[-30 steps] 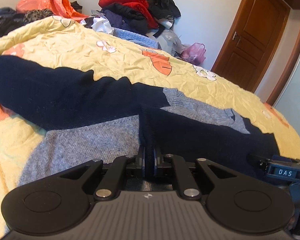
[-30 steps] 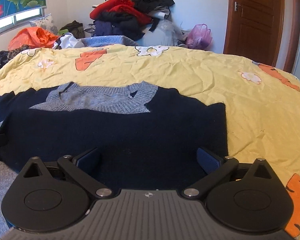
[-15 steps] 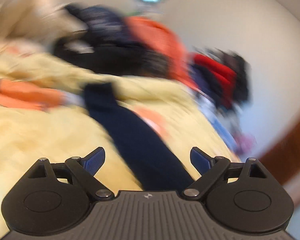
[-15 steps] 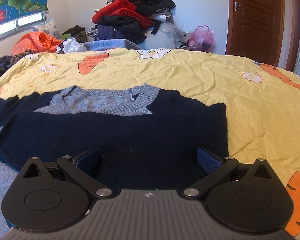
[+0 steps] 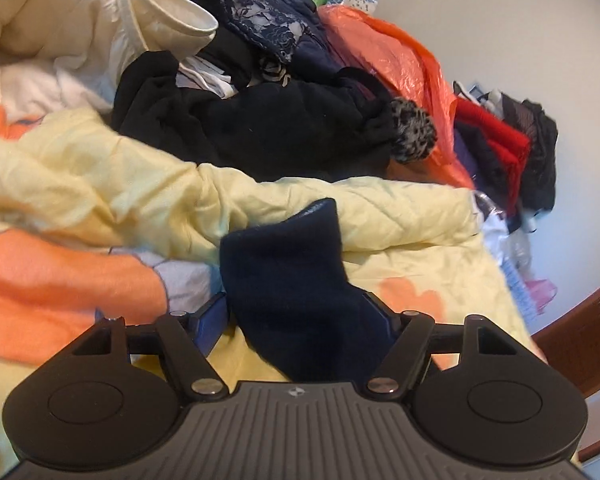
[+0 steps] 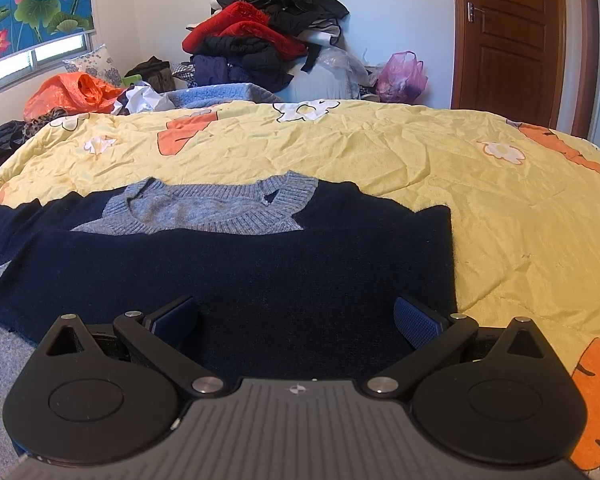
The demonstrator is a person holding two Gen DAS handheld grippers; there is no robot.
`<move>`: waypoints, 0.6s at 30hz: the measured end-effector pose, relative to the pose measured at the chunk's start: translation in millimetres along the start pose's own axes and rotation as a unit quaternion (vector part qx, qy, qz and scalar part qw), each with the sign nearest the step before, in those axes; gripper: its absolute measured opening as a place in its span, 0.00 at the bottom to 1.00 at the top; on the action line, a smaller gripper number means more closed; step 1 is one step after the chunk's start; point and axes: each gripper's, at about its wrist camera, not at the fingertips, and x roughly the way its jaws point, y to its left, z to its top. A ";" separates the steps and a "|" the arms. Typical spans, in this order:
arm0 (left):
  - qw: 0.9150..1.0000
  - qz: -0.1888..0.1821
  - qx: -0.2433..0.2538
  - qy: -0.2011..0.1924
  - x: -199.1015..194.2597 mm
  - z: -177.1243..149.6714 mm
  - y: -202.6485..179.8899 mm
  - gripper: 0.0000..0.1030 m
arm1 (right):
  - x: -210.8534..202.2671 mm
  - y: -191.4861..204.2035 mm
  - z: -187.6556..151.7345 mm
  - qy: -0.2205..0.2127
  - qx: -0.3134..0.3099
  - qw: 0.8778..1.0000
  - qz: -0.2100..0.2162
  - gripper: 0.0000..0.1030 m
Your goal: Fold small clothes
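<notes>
A navy sweater (image 6: 228, 280) with a grey knit collar (image 6: 220, 212) lies flat on the yellow quilt (image 6: 380, 148), one sleeve folded across its body. My right gripper (image 6: 296, 320) hovers low over the sweater's near part, jaws wide open and empty. In the left wrist view the sweater's other navy sleeve end (image 5: 288, 264) lies on the quilt (image 5: 140, 184) between the open jaws of my left gripper (image 5: 296, 316); the jaws stand on either side of it without pinching it.
A heap of dark clothes (image 5: 260, 120) and white bedding (image 5: 60, 40) lie beyond the left sleeve, with an orange plastic bag (image 5: 400, 64) behind. A tall clothes pile (image 6: 268, 28), pink bag (image 6: 404, 76) and wooden door (image 6: 512, 40) stand past the bed.
My left gripper let go of the folded navy sleeve, opened, and swung left to the other sleeve's end. My right gripper stayed open and rose slightly.
</notes>
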 end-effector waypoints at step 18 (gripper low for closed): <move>0.943 0.018 0.283 -0.175 -99.4 -93.4 -169.2 0.07 | 0.9 -0.6 0.3 -0.001 0.003 1.000 0.006 1.00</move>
